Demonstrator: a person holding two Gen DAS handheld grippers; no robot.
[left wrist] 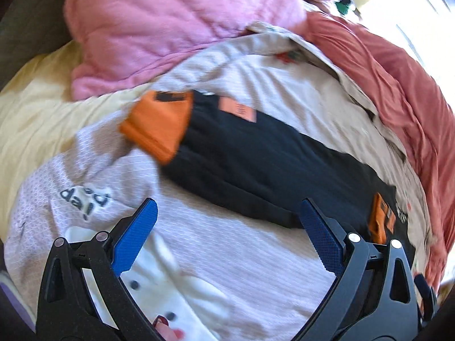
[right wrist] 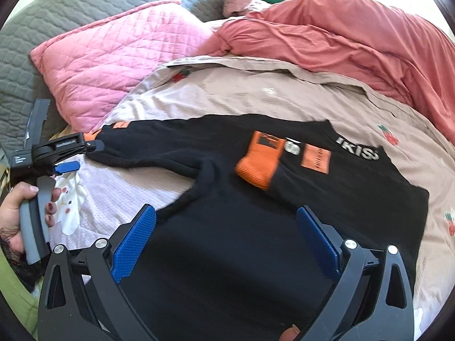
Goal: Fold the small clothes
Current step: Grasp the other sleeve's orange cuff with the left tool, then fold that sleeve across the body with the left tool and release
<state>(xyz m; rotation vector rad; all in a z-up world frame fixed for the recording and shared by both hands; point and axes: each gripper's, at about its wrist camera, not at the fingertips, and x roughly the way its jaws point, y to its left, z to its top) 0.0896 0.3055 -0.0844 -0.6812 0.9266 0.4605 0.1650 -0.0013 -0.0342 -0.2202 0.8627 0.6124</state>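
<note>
On the bed in front of you, the black sweater point(right wrist: 256, 227) lies spread over the pale pink sheet point(right wrist: 256, 93), reaching from the middle of the bed to its near right side. One sleeve is folded in across the chest, its orange cuff point(right wrist: 260, 162) resting just left of the orange patch point(right wrist: 315, 157) and the white lettering point(right wrist: 358, 149). The other sleeve stretches out to the left, its orange cuff end point(right wrist: 93, 135) lying at the fingers of your left gripper point(right wrist: 85, 155). That gripper has its jaws parted, with nothing visibly between them. Your left hand point(right wrist: 17, 216) holds its grey handle at the near left edge. Your right gripper point(right wrist: 226, 238) stands wide open above the near part of the sweater's body, nothing held. A quilted pink pillow point(right wrist: 113, 54) sits far left, touching the sheet, and a bunched salmon blanket point(right wrist: 355, 34) lies along the far right. There is no basket or bin in view.
</note>
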